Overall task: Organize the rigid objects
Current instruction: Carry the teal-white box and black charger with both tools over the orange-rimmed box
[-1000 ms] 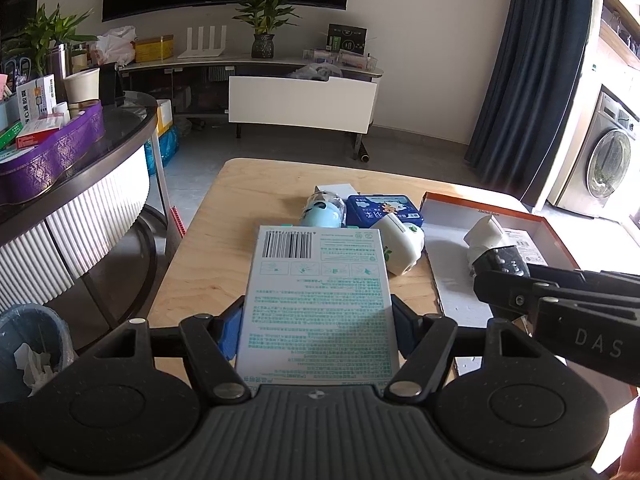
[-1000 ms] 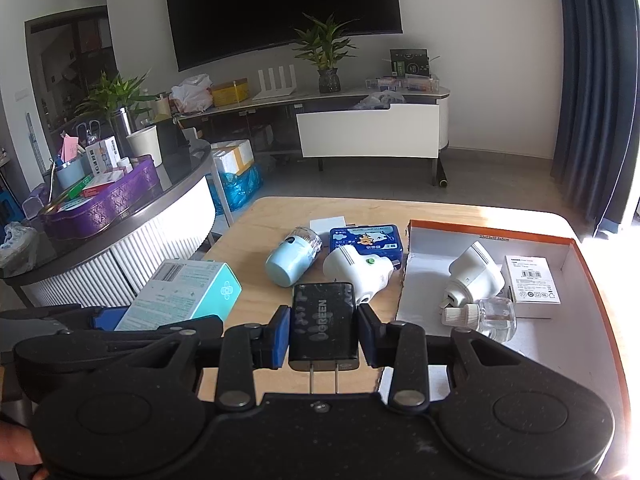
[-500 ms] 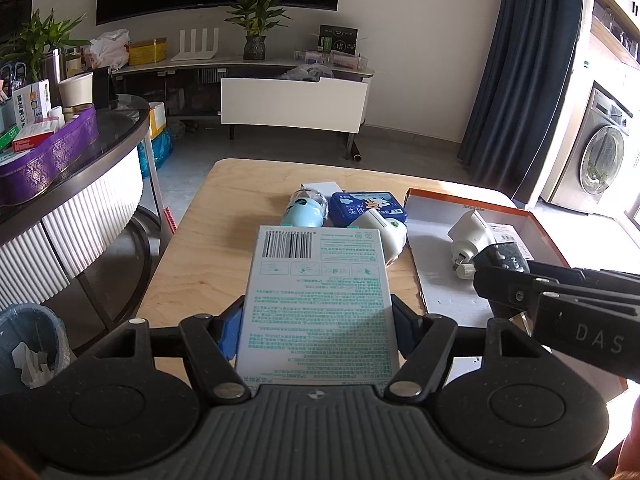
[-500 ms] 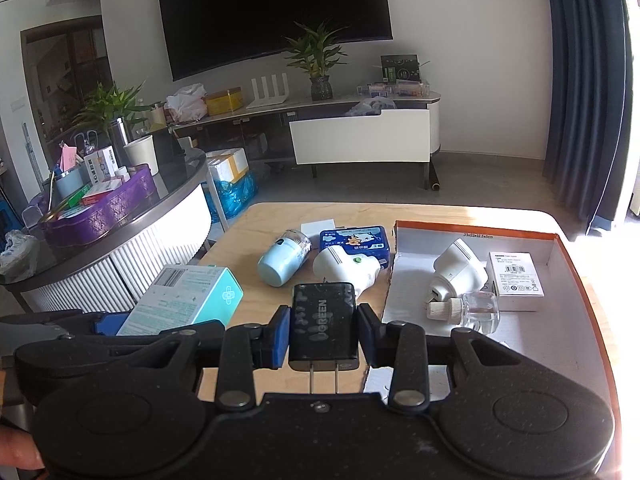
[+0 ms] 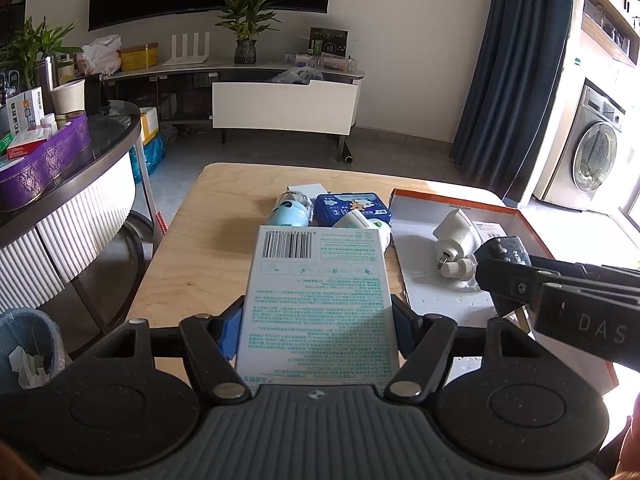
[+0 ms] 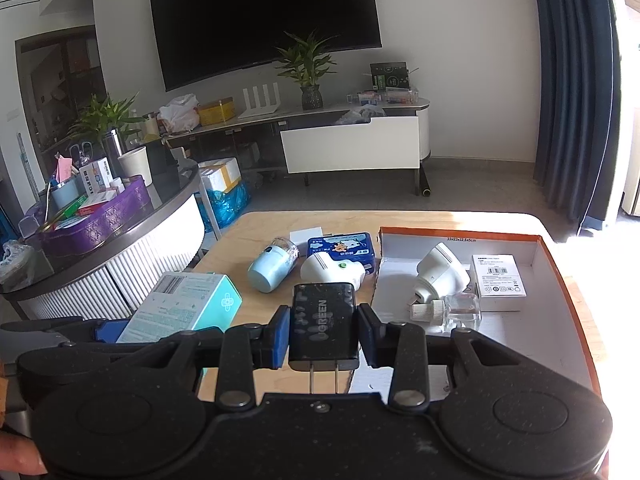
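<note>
My left gripper (image 5: 316,326) is shut on a white and teal box (image 5: 318,300), held above the near edge of the wooden table (image 5: 224,248); the box also shows in the right wrist view (image 6: 184,304). My right gripper (image 6: 324,332) is shut on a black charger (image 6: 324,326) with its prongs toward me, held by the near left corner of the orange-rimmed tray (image 6: 560,264). The tray holds a white plug-in device (image 6: 440,276), a small clear bottle (image 6: 452,310) and a white box (image 6: 498,276).
On the table lie a light blue cylinder (image 6: 272,268), a blue tin (image 6: 342,248), a white plug-in device (image 6: 332,270) and a white card (image 6: 306,236). A curved counter (image 6: 120,236) stands left, a bin (image 5: 28,344) below it, a washing machine (image 5: 596,156) right.
Both grippers have drawn back and up from the table with their loads; the table objects look smaller and farther away. The grips have not changed.
</note>
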Demonstrator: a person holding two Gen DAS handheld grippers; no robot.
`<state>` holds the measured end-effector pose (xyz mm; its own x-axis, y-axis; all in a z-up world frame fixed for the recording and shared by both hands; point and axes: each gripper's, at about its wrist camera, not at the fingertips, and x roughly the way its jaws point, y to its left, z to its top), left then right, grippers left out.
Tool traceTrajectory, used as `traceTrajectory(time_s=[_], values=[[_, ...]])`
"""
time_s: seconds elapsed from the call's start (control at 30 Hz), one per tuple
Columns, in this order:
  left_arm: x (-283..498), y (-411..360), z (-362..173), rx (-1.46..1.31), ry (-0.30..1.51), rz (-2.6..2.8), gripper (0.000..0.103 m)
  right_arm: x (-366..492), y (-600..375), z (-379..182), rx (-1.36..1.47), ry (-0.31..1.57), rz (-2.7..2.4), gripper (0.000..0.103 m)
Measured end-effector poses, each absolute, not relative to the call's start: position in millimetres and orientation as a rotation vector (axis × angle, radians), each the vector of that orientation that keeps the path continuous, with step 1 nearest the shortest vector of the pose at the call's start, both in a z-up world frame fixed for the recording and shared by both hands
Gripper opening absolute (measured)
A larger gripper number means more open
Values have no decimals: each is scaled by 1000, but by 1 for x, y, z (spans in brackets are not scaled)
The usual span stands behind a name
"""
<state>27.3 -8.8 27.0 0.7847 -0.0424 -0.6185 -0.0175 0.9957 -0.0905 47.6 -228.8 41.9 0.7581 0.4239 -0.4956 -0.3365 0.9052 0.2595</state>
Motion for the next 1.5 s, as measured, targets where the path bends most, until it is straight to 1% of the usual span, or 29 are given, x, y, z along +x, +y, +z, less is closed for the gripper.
traceTrajectory(time_s=[1.5], values=[[36, -54, 26, -46, 679, -128, 71, 48, -280, 39, 200, 570, 289, 44]])
